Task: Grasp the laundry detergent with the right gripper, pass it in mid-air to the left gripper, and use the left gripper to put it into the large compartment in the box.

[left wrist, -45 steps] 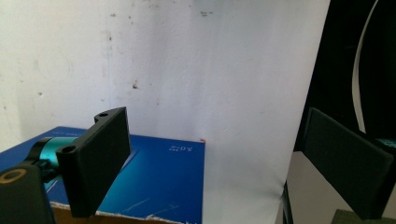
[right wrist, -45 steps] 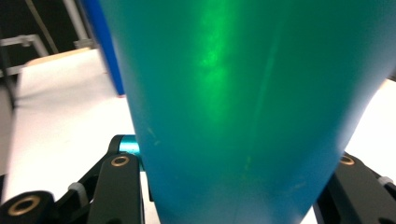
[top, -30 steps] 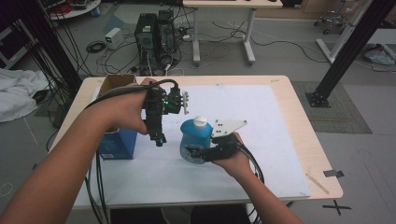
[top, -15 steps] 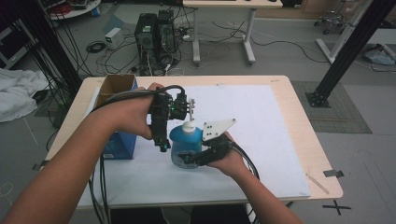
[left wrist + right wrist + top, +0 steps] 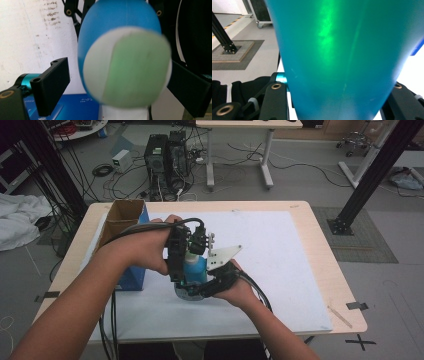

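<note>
The blue bottle (image 5: 194, 272) serves as landmark throughout. It is off the table (image 5: 320, 270), held upright above the white sheet (image 5: 280, 265), near the table's front left.

Nearest the camera, the right gripper (image 5: 210, 287) clamps the bottle's lower body from the person's side; in the right gripper view both jaws press against the teal-blue wall (image 5: 342, 57). This grip appears meant to steady the bottle so the other tool can work the top.

Directly above, the left gripper (image 5: 187, 257) comes down over the bottle's upper end. In the left gripper view its jaws stand wide, one on each side of the round white and green cap (image 5: 127, 67), with visible gaps; they hold nothing. The posture suggests the cap is about to be grasped or turned, though that is a judgement.

Just left of the bottle stands a blue cardboard box (image 5: 125, 245) with its flaps open. Beyond the bottle the sheet is bare, and past the table's far edge lie computer towers (image 5: 165, 155) and cables on the floor.

Obscured: the bottle's base is covered by the right hand (image 5: 235, 287) and gripper, so any label there cannot be read. The cap is blurred at close range; its type, whether flip-top or screw, cannot be determined. The box's contents are hidden from this angle.
</note>
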The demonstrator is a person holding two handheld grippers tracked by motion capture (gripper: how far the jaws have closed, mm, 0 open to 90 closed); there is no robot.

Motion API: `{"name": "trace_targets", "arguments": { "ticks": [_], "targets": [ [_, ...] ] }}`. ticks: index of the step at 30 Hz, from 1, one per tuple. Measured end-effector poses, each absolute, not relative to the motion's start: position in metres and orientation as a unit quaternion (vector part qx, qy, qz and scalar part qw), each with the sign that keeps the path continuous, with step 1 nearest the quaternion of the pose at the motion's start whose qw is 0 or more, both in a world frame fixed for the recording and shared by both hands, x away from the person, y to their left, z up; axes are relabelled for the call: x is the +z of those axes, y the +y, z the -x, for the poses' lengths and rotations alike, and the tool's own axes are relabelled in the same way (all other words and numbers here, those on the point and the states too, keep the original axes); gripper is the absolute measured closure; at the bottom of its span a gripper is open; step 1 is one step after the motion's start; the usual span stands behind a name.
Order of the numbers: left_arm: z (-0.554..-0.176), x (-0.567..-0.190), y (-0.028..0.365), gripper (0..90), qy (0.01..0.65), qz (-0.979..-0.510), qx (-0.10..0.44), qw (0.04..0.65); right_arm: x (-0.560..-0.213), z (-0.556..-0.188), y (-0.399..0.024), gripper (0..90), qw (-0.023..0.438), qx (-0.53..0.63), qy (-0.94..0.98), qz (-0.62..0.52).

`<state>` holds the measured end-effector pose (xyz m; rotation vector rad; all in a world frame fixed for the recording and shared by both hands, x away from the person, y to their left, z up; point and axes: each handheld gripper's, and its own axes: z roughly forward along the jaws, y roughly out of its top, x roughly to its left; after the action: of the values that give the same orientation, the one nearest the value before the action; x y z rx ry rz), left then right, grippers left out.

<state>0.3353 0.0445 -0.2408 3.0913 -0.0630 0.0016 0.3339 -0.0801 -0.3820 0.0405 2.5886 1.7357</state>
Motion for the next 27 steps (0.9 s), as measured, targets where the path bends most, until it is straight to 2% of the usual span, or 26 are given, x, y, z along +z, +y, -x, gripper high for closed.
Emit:
{"name": "trace_targets", "arguments": {
  "ticks": [16,27],
  "targets": [
    [-0.3345,-0.2473,0.0407,8.3,-0.023,-1.000,0.003,0.017,-0.3778,-0.3316,-0.0721,46.9,0.008,0.554,0.832,-0.010],
    [-0.3351,-0.2492,0.0408,12.9,-0.026,-0.999,0.010,0.015,-0.3776,-0.3326,-0.0709,46.9,0.006,0.553,0.833,-0.012]
  ]
}}
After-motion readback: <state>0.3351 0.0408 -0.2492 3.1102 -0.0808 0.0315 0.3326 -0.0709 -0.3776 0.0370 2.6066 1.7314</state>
